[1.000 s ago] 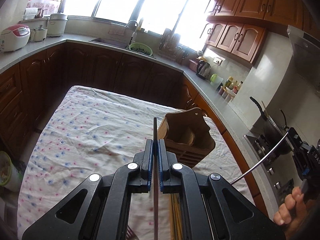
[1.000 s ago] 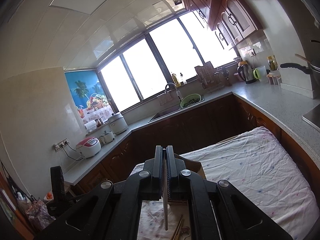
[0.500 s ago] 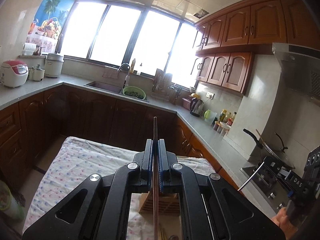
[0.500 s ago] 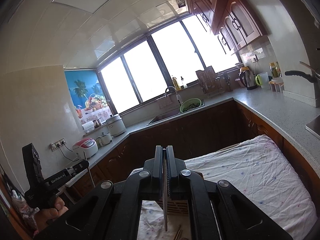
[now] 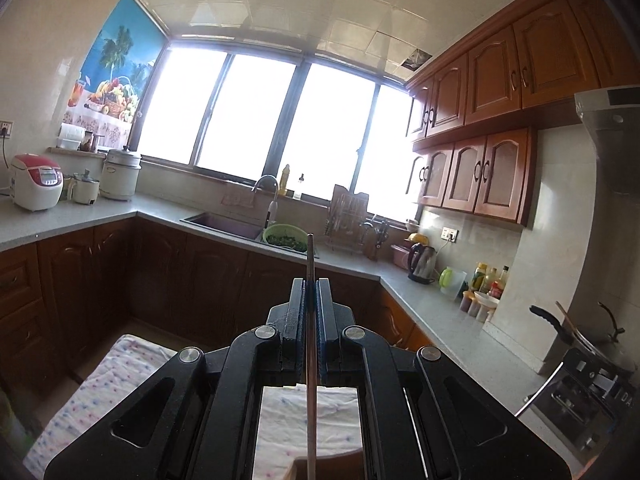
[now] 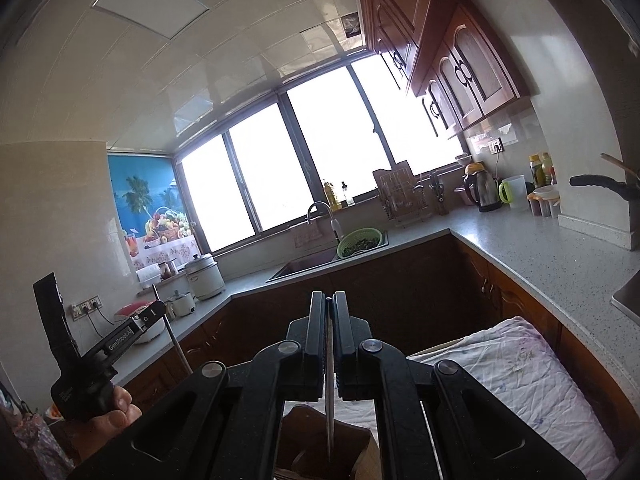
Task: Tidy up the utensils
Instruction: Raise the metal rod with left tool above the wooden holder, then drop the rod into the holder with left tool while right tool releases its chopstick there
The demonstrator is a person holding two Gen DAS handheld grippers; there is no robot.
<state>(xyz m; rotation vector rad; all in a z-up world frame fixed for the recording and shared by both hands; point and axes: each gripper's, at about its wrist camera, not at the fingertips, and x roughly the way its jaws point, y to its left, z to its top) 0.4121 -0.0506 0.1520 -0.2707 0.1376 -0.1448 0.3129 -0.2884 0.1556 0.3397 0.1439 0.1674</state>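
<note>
Presently a thin brown chopstick [image 5: 310,360] is clamped between the closed pads of the left tool [image 5: 310,300], its long axis running upright through the grip, with one end standing above the fingertips and the other reaching down past the bottom of the left wrist view. A slim metal utensil [image 6: 329,400], possibly a knife or another chopstick, is pinched likewise by the closed right tool [image 6: 329,312]; its kind cannot be told from so narrow a sliver.

Directly beneath the right tool a wooden holder [image 6: 320,440] is seen, and the lower tip of the metal utensil hangs just over its open top, not clearly inside it. In the left wrist view only a brown edge of that holder [image 5: 332,466] shows at the bottom, just beside the chopstick's lower part. The right hand is therefore judged nearer to the drop, and the coming move is judged to turn on keeping each utensil's long axis upright over the opening while it is lowered.

The holder rests on a desk covered by a speckled white cloth [image 6: 520,368]. Beyond it, dark cabinets, a sink with a green bowl [image 6: 360,242], and bright windows are seen. The person's left hand [image 6: 112,420] is visible at the lower left of the right wrist view.
</note>
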